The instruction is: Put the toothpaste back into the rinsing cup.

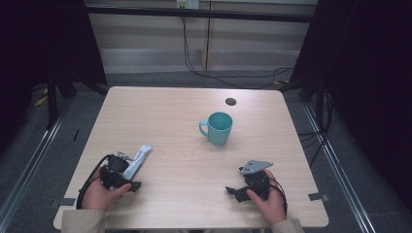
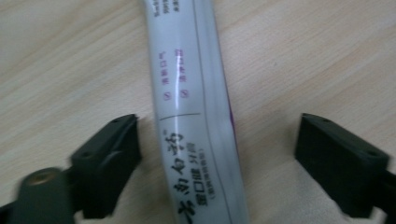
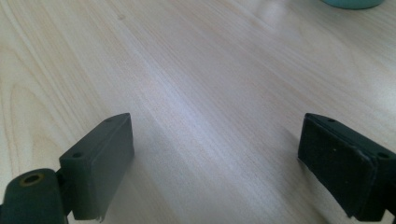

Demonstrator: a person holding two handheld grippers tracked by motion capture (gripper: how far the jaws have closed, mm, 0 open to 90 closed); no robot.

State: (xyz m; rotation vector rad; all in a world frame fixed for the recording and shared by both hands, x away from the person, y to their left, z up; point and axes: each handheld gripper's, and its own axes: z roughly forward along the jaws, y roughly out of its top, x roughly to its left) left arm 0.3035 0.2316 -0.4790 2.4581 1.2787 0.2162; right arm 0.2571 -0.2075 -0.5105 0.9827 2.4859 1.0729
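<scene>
A white tube (image 1: 137,160) with printed lettering lies on the wooden table (image 1: 170,111) at the front left. My left gripper (image 1: 127,171) is down over its near end. In the left gripper view the tube (image 2: 196,116) runs up between the two black jaws of the left gripper (image 2: 219,126), which stand wide and clear of it on both sides. My right gripper (image 1: 235,180) rests at the front right, held in a hand. Its jaws are open in the right gripper view (image 3: 215,121), with only bare wood between them.
A teal mug (image 1: 217,127) stands upright past the table's middle, handle to the left; its base edge shows in the right gripper view (image 3: 350,3). A dark round cable hole (image 1: 231,101) sits near the far edge. Cables hang behind the table.
</scene>
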